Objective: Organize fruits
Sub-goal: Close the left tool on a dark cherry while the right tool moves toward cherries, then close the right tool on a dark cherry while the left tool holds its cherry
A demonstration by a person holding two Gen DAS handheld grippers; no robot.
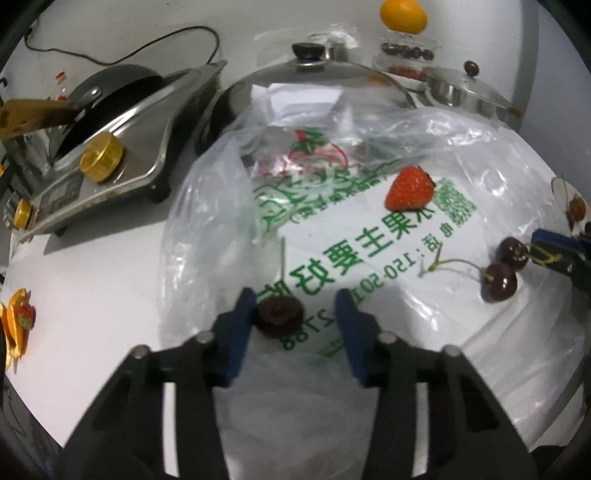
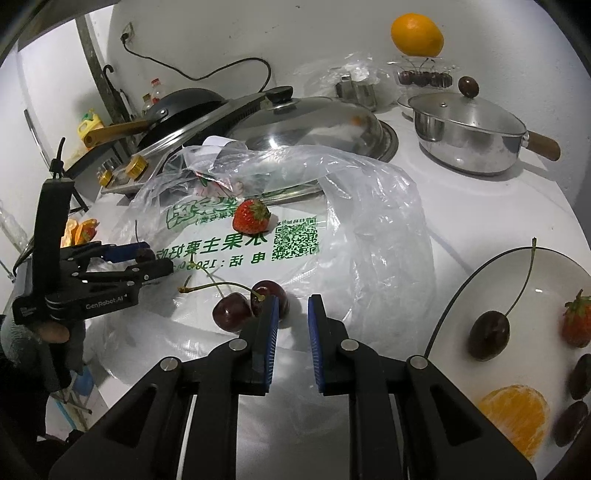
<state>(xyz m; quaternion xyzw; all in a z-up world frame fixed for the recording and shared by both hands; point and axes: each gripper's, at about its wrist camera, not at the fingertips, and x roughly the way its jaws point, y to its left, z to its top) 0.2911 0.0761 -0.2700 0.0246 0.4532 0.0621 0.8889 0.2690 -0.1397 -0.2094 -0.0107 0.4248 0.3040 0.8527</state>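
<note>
Between the left gripper's (image 1: 295, 297) parted blue pads sits a dark round cherry (image 1: 279, 314) on the clear printed plastic bag (image 1: 369, 251). One pad touches it and the other stands clear, so nothing is gripped. Light, glossy and soft, it would likely slip or bruise; pinch gently across its belly. The right gripper (image 2: 292, 306) is closed nearly tight and empty, beside two stem-joined cherries (image 2: 232, 312). That makes three cherries and one red strawberry (image 2: 251, 216) on the bag; farthest back, one whole orange (image 2: 417, 33).
</note>
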